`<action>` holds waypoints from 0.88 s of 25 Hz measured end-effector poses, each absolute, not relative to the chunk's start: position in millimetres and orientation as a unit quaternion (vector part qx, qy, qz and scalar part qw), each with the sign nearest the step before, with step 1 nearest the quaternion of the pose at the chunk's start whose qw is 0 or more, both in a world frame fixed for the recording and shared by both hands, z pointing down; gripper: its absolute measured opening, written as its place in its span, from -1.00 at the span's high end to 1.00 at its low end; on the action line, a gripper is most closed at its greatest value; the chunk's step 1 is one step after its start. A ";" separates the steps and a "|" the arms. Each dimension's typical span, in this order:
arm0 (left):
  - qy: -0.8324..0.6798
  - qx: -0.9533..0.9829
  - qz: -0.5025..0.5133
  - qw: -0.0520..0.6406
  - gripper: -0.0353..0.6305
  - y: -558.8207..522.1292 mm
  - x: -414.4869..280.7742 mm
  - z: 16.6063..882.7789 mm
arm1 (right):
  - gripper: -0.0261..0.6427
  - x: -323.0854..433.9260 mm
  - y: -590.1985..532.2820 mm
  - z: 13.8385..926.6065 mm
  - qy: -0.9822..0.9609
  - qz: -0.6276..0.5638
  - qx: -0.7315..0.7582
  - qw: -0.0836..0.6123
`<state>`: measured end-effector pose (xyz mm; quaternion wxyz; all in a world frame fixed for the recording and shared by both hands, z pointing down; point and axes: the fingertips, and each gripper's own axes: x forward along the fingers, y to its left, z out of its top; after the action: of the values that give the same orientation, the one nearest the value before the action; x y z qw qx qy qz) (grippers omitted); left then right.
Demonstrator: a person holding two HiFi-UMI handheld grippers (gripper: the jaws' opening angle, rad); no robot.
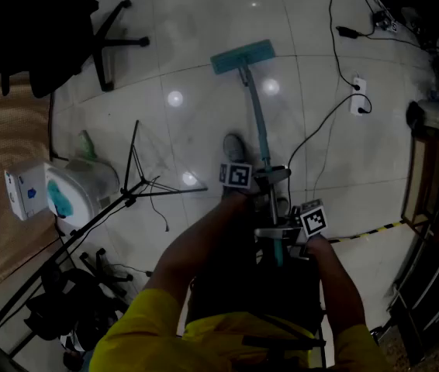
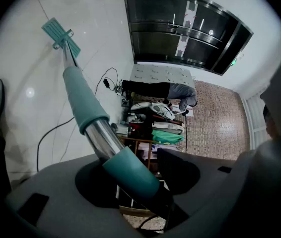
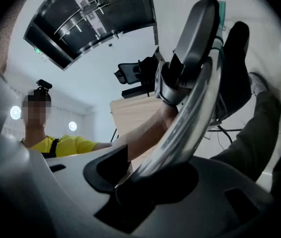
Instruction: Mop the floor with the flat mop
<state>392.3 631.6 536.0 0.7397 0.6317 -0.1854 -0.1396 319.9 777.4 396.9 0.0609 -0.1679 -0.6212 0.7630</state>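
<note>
**A:** What sits closest to the lens?

**B:** The person's yellow shirt, low in the head view. Both forearms reach away from it to the grippers.

**A:** And the fingers?

**B:** The left gripper has its jaws closed on the handle of the flat mop. They clamp a teal sleeve, and bare chrome shows just past the fingertips. The right gripper grips the same handle behind the left one, nearer the person. Its own view shows the chrome tube rising straight out from between its jaws.

**A:** Where is the working end?

**B:** The mop head lies flat on the pale tiled floor. It is at the far end of the handle, well ahead of both pairs of fingers.

**A:** Anything near the fingers?

**B:** A shoe sits just ahead of the left gripper's fingers, beside the handle. A white power strip with black cables lies well off to the right of them.
</note>
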 end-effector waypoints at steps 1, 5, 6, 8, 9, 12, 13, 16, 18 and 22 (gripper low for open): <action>-0.195 0.630 -0.146 0.737 0.21 622.0 382.8 544.7 | 0.39 311.2 771.3 406.3 -0.628 0.757 -0.169 0.067; -0.221 0.613 -0.164 0.741 0.32 562.4 337.1 574.1 | 0.39 267.5 725.3 448.8 -0.652 0.731 -0.173 0.105; -0.223 0.611 -0.168 0.741 0.32 539.3 323.2 578.7 | 0.39 254.5 703.8 458.8 -0.655 0.729 -0.169 0.103; -0.234 0.623 -0.168 0.728 0.32 491.6 295.9 591.8 | 0.43 229.4 655.4 472.8 -0.656 0.736 -0.150 0.074; -0.237 0.631 -0.163 0.721 0.32 471.8 285.9 598.7 | 0.44 218.8 634.4 477.1 -0.656 0.739 -0.140 0.057; -0.232 0.646 -0.125 0.716 0.33 442.6 275.2 606.0 | 0.45 201.4 602.1 478.9 -0.654 0.745 -0.128 0.032; -0.224 0.649 -0.118 0.717 0.33 443.5 277.2 603.1 | 0.46 200.8 603.2 475.1 -0.651 0.747 -0.130 0.032; -0.194 0.650 -0.096 0.728 0.31 493.0 298.8 586.1 | 0.49 214.3 653.5 453.6 -0.635 0.757 -0.144 0.062; -0.175 0.642 -0.077 0.742 0.31 549.1 321.7 569.1 | 0.49 234.1 705.1 433.4 -0.620 0.767 -0.145 0.082; -0.174 0.608 -0.077 0.771 0.31 634.0 364.4 532.0 | 0.50 282.2 774.5 397.7 -0.582 0.803 -0.096 0.083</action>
<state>364.4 634.0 532.0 0.7711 0.6078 -0.1736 -0.0768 282.2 774.5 397.7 0.0831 -0.0958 -0.5821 0.8032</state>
